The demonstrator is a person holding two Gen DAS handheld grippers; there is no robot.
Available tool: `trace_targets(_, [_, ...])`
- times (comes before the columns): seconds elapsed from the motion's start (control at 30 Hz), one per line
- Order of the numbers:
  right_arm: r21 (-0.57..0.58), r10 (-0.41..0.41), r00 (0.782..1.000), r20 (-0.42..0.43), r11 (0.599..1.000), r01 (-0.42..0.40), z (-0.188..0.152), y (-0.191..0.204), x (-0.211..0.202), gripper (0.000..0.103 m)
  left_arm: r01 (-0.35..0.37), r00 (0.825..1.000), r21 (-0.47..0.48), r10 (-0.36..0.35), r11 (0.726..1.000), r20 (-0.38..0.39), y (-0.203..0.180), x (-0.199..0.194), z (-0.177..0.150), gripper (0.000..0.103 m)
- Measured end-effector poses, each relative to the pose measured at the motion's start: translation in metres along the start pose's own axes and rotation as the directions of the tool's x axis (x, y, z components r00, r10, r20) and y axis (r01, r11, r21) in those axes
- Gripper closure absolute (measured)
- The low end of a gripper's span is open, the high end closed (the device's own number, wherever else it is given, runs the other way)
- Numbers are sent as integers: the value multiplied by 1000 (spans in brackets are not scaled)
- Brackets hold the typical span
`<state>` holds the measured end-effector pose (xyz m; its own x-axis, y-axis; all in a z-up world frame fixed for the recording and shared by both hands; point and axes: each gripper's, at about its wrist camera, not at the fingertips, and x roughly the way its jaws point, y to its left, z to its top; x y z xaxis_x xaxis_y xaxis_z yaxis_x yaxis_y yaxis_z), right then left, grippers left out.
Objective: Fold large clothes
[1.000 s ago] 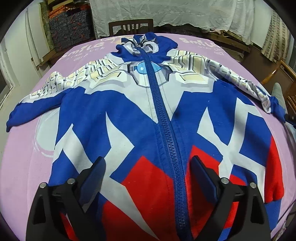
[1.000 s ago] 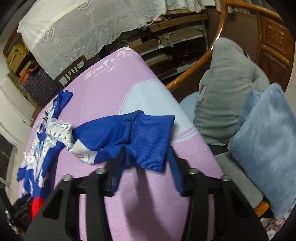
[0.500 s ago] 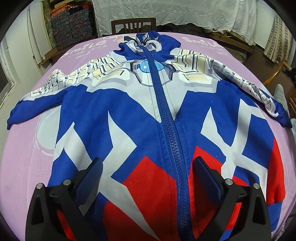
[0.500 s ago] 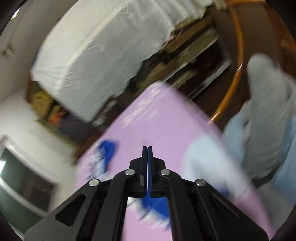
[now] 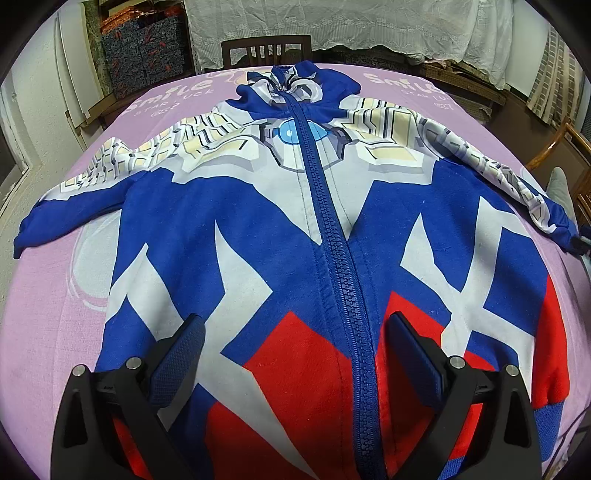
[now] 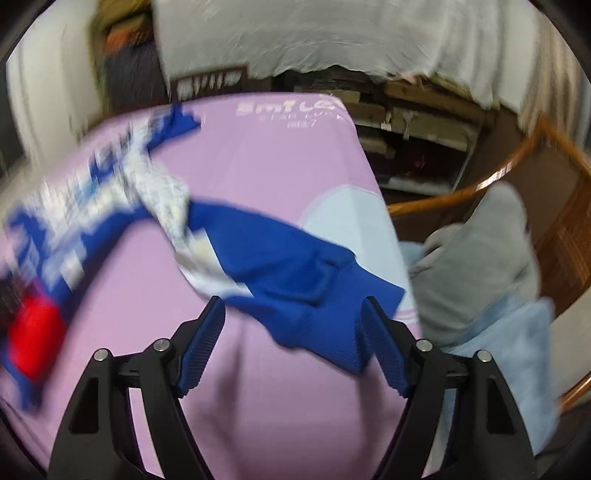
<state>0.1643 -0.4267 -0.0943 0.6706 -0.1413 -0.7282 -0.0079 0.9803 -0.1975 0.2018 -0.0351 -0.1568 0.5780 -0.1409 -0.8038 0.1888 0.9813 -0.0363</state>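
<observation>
Setting: lived-in home room, doubling as storage.
Evidence: pink printed sheet point(image 5: 44, 332) as work surface; wooden chair point(image 5: 266, 46) behind it; lace cloth point(image 5: 369, 22) draped over stacked goods; cushions point(image 6: 476, 258) on a wooden seat; patterned boxes point(image 5: 144, 48).

Both tongs, left point(image 5: 293, 349) and blurred right point(image 6: 293, 334), apparently gaping, empty.
</observation>
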Motion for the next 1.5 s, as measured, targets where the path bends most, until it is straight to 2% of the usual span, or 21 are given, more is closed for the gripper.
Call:
trace_targets(0.17, [-285,-136,991,-16,950,126,-15,29,23,29,0,1000,0,0,1000,0,0,0,0,3])
trace_targets(0.2, [-297,-140,990,-2,946,133,-18,29,25,32,0,1000,0,0,1000,0,0,0,0,3])
trace_targets(0.23, [-283,-110,994,-2,954,105,-15,24,26,56,0,1000,0,0,1000,0,0,0,0,3])
trace_targets(0.27, [-243,-44,998,-34,969,34,-12,18,29,76,0,1000,0,0,1000,0,0,0,0,3])
trace_targets(0.3, [-196,-25,998,-54,981,14,-7,11,30,83,0,1000,0,0,1000,0,0,0,0,3])
trace_targets(0.4, [28,186,982,-19,982,-186,28,-21,13,89,0,1000,0,0,1000,0,0,0,0,3])
trace_targets(0.43, [147,301,953,36,942,-303,45,-43,6,89,0,1000,0,0,1000,0,0,0,0,3])
trace_targets(0.47, [267,350,933,84,894,-360,59,-67,6,89,1,1000,0,-1,1000,0,1,1,0,3])
trace_targets(0.5, [381,347,930,118,849,-366,69,-90,11,92,1,1000,-1,-1,1000,0,0,0,0,3])
trace_targets(0.57, [583,274,957,95,764,-276,83,-138,34,89,0,1000,-2,0,1000,1,0,0,-1,3])
trace_targets(0.6, [631,228,971,71,744,-220,85,-152,42,81,0,1000,-2,0,1000,1,0,0,-1,3])
trace_targets(0.63, [640,211,976,57,743,-198,85,-157,46,54,0,1000,-1,0,1000,1,0,0,-1,3])
trace_targets(0.7, [634,155,988,18,762,-131,82,-164,48,20,0,1000,-2,0,1000,1,0,0,-1,3])
trace_targets(0.77, [642,140,989,56,753,-143,70,-169,42,19,0,1000,-1,0,1000,1,0,0,0,3])
trace_targets(0.87, [660,258,959,113,702,-267,48,-171,44,19,0,1000,-2,0,1000,1,0,0,0,3])
trace_targets(1.1, [682,355,925,132,645,-345,24,-151,78,19,0,1000,-2,0,1000,1,0,1,0,3])
trace_targets(1.17, [670,333,930,159,656,-349,27,-145,80,35,0,1000,-2,0,1000,1,0,1,0,3])
trace_targets(1.23, [653,329,928,173,668,-358,30,-139,77,81,0,1000,-2,0,1000,1,0,1,0,3])
trace_targets(1.27, [637,318,933,167,687,-349,37,-134,78,96,0,1000,-2,0,1000,1,0,1,0,3])
trace_targets(1.43, [588,343,904,255,687,-427,71,-121,46,98,0,1000,-2,0,1000,1,0,1,0,3])
trace_targets(1.5, [579,318,905,284,695,-426,76,-124,23,98,1,1000,-3,-1,1000,1,0,1,0,3])
